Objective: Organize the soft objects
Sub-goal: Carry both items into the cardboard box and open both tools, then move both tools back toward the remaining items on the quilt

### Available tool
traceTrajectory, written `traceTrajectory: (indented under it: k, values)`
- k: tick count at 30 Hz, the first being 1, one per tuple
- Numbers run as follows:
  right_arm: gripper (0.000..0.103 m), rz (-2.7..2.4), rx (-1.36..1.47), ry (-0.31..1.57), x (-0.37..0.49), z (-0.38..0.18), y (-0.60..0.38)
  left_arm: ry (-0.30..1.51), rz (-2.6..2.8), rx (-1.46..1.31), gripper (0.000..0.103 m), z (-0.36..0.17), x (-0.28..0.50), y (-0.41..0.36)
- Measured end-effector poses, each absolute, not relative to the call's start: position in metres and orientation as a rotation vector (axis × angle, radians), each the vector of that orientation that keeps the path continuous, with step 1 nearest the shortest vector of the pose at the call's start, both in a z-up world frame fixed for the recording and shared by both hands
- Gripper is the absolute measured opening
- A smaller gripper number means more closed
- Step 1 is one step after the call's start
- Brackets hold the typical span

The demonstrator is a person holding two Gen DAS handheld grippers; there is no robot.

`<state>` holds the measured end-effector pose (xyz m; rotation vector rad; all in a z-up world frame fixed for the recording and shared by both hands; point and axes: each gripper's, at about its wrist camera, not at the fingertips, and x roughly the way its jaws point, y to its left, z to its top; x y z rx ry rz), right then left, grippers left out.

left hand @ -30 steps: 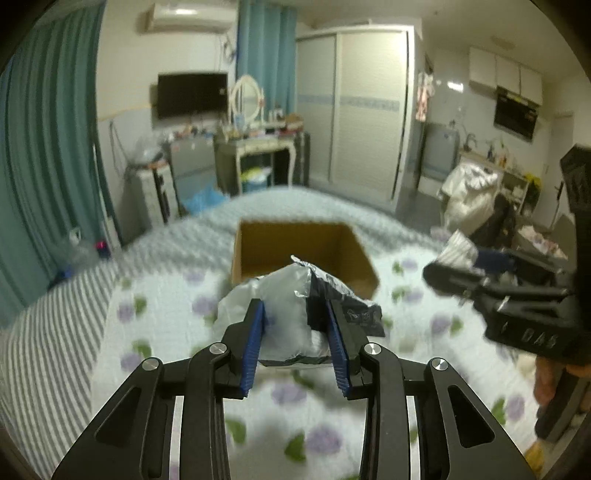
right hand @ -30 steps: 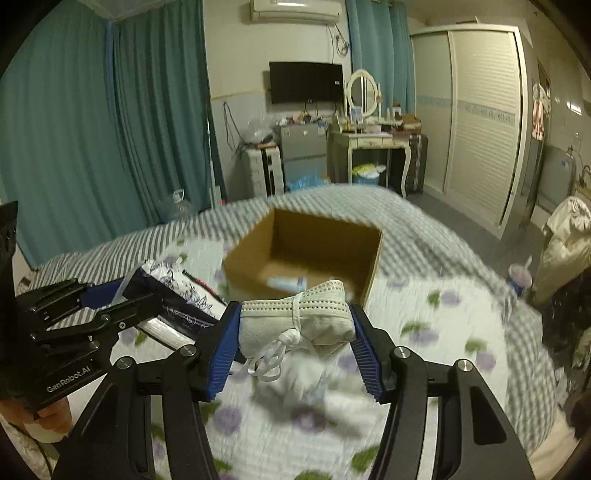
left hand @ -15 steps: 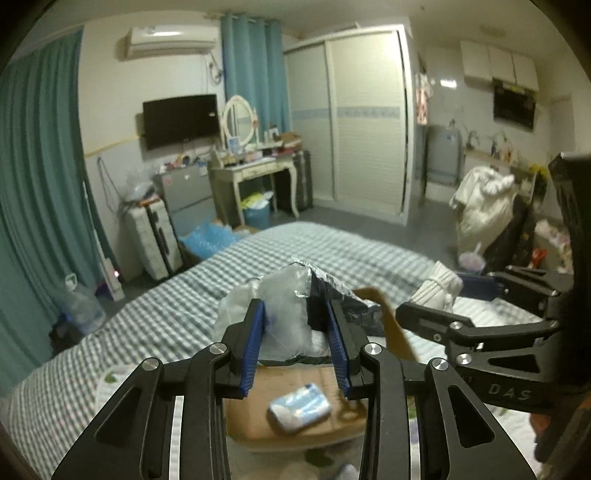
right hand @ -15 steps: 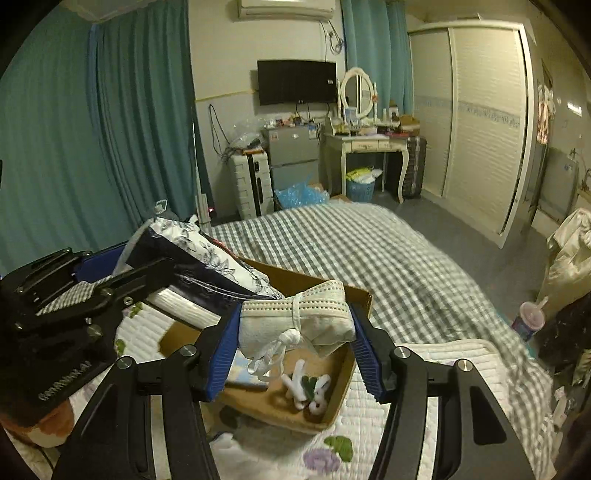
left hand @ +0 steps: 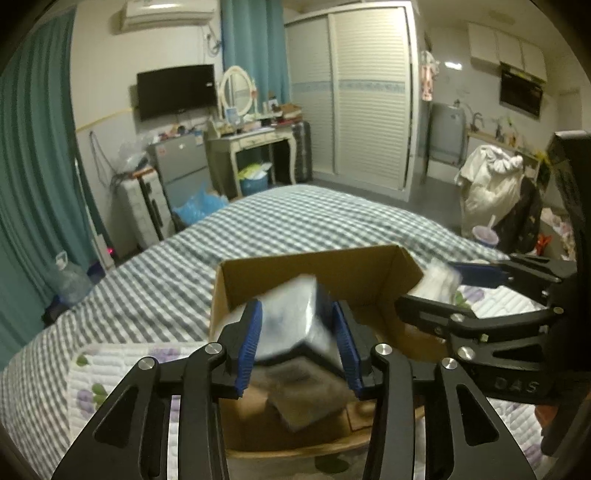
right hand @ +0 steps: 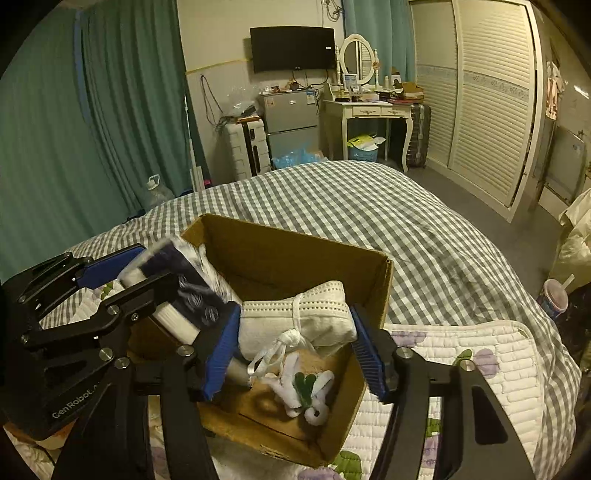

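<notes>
Over the open cardboard box [right hand: 295,258] on the bed [right hand: 369,206], the right gripper [right hand: 295,343] has its jaws pinching a folded white cloth bundle [right hand: 295,317] tied with white cord. The left gripper [left hand: 297,341] has its jaws clamped on a blurred, silvery soft packet [left hand: 291,325] with dark print.

A home: one lived-in room serving as bedroom with a kitchen corner. The bed [right hand: 369,221], under a grey-and-white checked cover, fills the near ground, with a quilted floral pad [right hand: 461,354] on it. At the far wall stand a wall-mounted television [right hand: 291,48], an air conditioner [left hand: 168,14], a white dressing table [right hand: 369,110] with an oval mirror [right hand: 356,57], and a small refrigerator [right hand: 291,122]. Teal curtains [right hand: 122,103] hang at left; a louvred wardrobe [right hand: 487,99] stands at right. Far right, wall cabinets [left hand: 506,48] and a faucet [left hand: 476,118] mark the kitchen corner.
</notes>
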<state>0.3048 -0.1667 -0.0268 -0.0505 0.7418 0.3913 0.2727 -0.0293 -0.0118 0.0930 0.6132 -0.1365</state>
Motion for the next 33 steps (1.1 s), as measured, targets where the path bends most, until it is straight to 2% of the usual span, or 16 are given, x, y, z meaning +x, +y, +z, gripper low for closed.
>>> traceTrajectory:
  k: [2,4,7,12,14,19,23,28,33]
  values:
    - [0.075,0.385,-0.046,0.729,0.303,-0.020,-0.169,0.622,-0.102,0.089,0.060,-0.004,0.272,-0.029]
    - [0.076,0.380,-0.048,0.721,0.295,-0.011,-0.171,0.607,-0.080,0.073,0.071,0.009,0.264,-0.025]
    - [0.078,0.369,-0.057,0.700,0.278,0.010,-0.176,0.580,-0.072,0.057,0.076,0.031,0.248,-0.020]
    - [0.081,0.352,-0.082,0.643,0.234,0.062,-0.182,0.494,-0.058,0.070,0.077,0.087,0.195,-0.017]
    - [0.083,0.347,-0.093,0.611,0.211,0.087,-0.184,0.450,-0.053,0.065,0.090,0.108,0.170,-0.014]
    - [0.091,0.335,-0.133,0.550,0.147,0.134,-0.186,0.372,-0.046,0.041,0.091,0.149,0.109,-0.006]
    - [0.094,0.341,-0.151,0.530,0.104,0.146,-0.185,0.371,-0.047,0.034,0.091,0.154,0.078,-0.002]
    - [0.094,0.365,-0.177,0.553,0.069,0.127,-0.190,0.433,-0.028,0.047,0.091,0.128,0.063,-0.011]
    - [0.094,0.384,-0.173,0.619,0.068,0.082,-0.199,0.507,-0.034,0.021,0.091,0.080,0.062,-0.023]
